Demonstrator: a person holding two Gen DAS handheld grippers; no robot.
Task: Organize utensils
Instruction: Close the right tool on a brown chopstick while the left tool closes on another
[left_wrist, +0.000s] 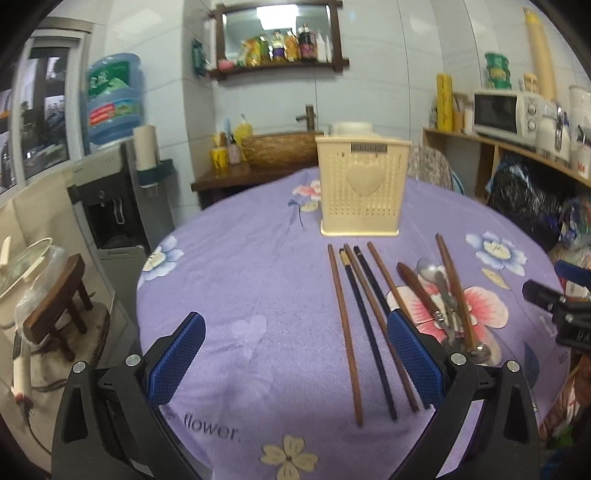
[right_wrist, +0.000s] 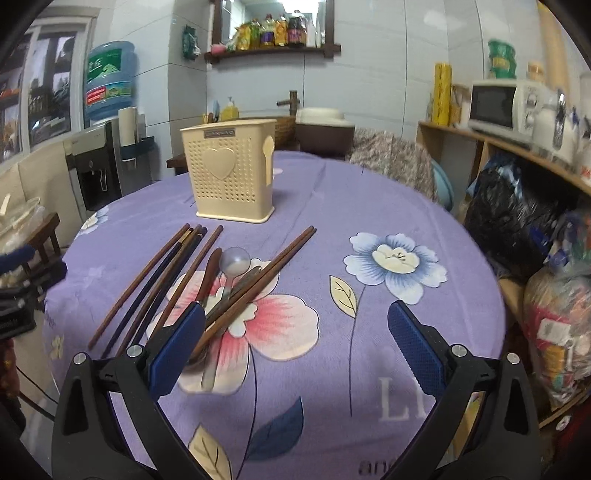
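Chopsticks, long brown and dark wooden ones (left_wrist: 345, 325), lie side by side on the purple flowered tablecloth (left_wrist: 258, 258) in the left wrist view, the left gripper (left_wrist: 295, 350) hovering over them, jaws wide apart, empty. Behind stands a cream perforated plastic utensil holder (left_wrist: 364, 190). In the right wrist view the right gripper (right_wrist: 295, 343) is spread too, beside a metal spoon (right_wrist: 232, 264) among crossed sticks

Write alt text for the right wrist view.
An open right claw hovers over a purple floral tablecloth, holding nothing. Loose chopsticks and a metal spoon lie ahead to its left, in front of an upright cream perforated utensil holder.
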